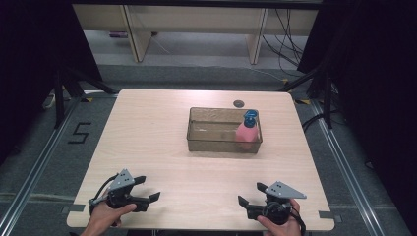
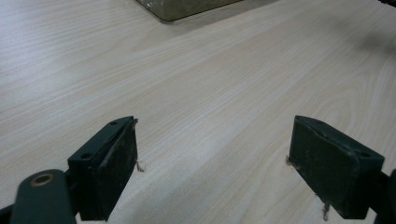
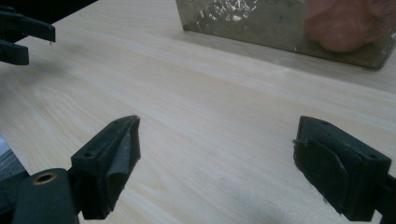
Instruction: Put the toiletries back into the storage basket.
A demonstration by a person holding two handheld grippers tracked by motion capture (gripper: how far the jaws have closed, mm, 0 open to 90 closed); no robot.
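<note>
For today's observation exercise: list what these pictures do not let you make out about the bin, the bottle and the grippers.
- Pink bottle: label too small in the high view; blurred behind the tinted bin wall in the right gripper view.
- Bin: cut off by the top edge in the left gripper view.
- Right gripper: the hand covers its grip in the high view.

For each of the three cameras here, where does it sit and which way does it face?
High view: above the person's side, looking forward and down on the table; shows both hands, left gripper, right gripper.
Left gripper view: rides the left gripper, facing across the tabletop toward a corner of the clear bin.
Right gripper view: rides the right gripper, facing the bin and pink bottle.
Shared: both gripper views see the bin.
</note>
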